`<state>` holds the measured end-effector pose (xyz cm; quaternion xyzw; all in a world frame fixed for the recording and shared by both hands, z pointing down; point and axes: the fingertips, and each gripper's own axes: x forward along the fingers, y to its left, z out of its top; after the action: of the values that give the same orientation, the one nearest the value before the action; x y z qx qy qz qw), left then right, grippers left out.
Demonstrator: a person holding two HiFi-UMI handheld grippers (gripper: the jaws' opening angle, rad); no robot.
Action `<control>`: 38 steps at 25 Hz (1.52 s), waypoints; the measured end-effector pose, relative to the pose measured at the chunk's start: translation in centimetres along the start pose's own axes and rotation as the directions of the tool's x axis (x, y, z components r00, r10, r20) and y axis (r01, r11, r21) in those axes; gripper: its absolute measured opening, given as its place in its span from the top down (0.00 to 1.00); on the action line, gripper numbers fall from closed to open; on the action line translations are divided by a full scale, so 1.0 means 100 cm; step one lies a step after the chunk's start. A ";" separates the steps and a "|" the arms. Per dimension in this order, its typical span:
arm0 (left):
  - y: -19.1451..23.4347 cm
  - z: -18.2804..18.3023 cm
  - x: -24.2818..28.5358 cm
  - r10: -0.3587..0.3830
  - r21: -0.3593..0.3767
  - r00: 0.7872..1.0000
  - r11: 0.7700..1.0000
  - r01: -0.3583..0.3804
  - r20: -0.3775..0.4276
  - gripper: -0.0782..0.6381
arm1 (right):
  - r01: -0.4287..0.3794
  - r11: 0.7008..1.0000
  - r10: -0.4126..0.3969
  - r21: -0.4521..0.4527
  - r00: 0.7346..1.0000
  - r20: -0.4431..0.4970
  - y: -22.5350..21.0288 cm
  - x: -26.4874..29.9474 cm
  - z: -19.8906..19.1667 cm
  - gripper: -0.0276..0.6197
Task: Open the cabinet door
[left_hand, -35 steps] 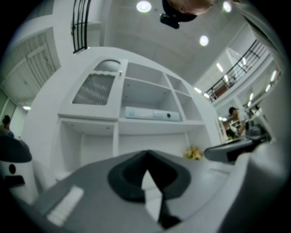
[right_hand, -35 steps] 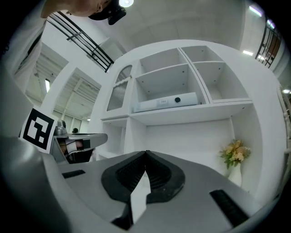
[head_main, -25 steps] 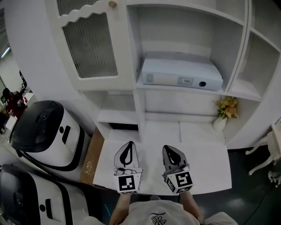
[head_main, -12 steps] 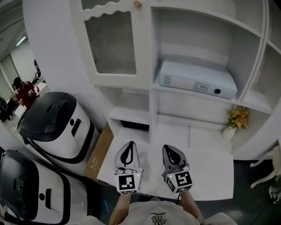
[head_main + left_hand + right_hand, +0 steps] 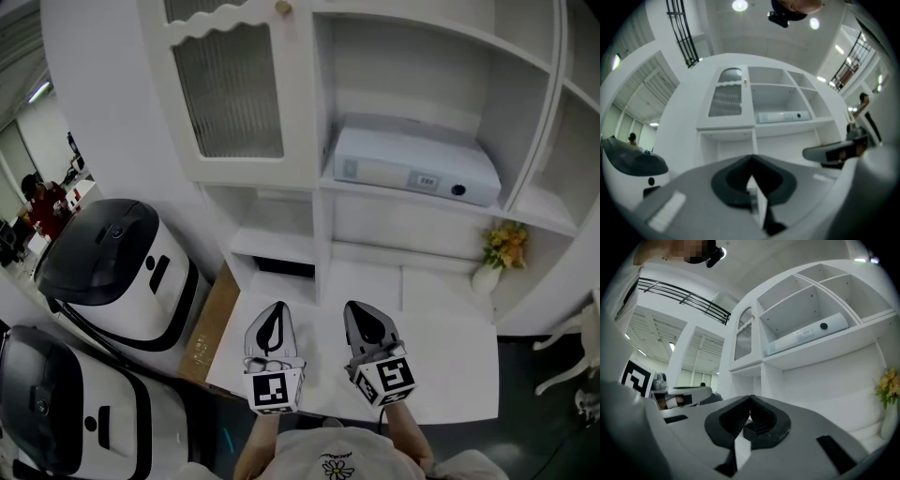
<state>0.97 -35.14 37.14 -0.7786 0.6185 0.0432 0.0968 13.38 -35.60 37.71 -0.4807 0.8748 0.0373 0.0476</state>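
A white cabinet door (image 5: pixel 230 89) with ribbed glass and a small brass knob (image 5: pixel 281 7) hangs closed at the upper left of the white shelf unit; it also shows as the cabinet door (image 5: pixel 725 101) in the left gripper view and the cabinet door (image 5: pixel 744 341) in the right gripper view. My left gripper (image 5: pixel 271 310) and right gripper (image 5: pixel 358 309) hover side by side over the white desk surface (image 5: pixel 441 366), well below the door. Both have their jaws together with nothing between them. Neither touches the cabinet.
A grey flat box (image 5: pixel 412 164) lies on the open shelf right of the door. A small vase of yellow flowers (image 5: pixel 495 253) stands at the desk's right back. Two black-and-white machines (image 5: pixel 112 272) stand on the floor at left, beside a cardboard piece (image 5: pixel 211 323).
The head view has shifted so the cabinet sits further right and lower in frame. The right gripper has edged slightly up and left; the left one stays put.
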 end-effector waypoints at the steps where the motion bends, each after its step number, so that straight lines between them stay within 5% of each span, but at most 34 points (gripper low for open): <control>1: 0.000 0.001 0.001 -0.001 0.001 1.000 1.000 0.001 0.002 0.88 | -0.007 1.000 0.007 0.004 1.000 0.019 -0.001 0.003 0.009 0.96; 3: 0.002 0.004 0.002 0.000 0.003 1.000 1.000 0.000 0.006 0.88 | -0.041 0.999 0.042 -0.009 0.997 0.062 0.000 0.011 0.032 0.96; 5: 0.006 0.005 0.002 0.005 0.002 1.000 1.000 -0.005 0.004 0.88 | -0.084 0.996 0.087 -0.034 0.990 0.107 0.002 0.022 0.062 0.83; 16: 0.018 -0.002 -0.004 0.021 -0.002 0.999 1.000 -0.021 -0.029 0.88 | -0.135 0.975 0.189 -0.177 0.922 0.338 0.000 0.093 0.233 0.73; 26: 0.032 -0.010 -0.014 0.050 -0.014 0.997 0.999 -0.051 -0.054 0.88 | -0.065 0.970 0.120 -0.235 0.966 0.228 -0.023 0.176 0.278 0.66; 38: 0.036 -0.023 -0.022 0.066 -0.023 0.994 0.997 -0.068 -0.084 0.88 | -0.067 0.980 0.081 -0.185 0.994 0.071 -0.035 0.220 0.262 0.66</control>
<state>-3.18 -34.30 39.46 -0.7596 0.6473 0.0219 0.0595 5.90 -52.98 9.05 -0.4484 0.8824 0.1378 0.0361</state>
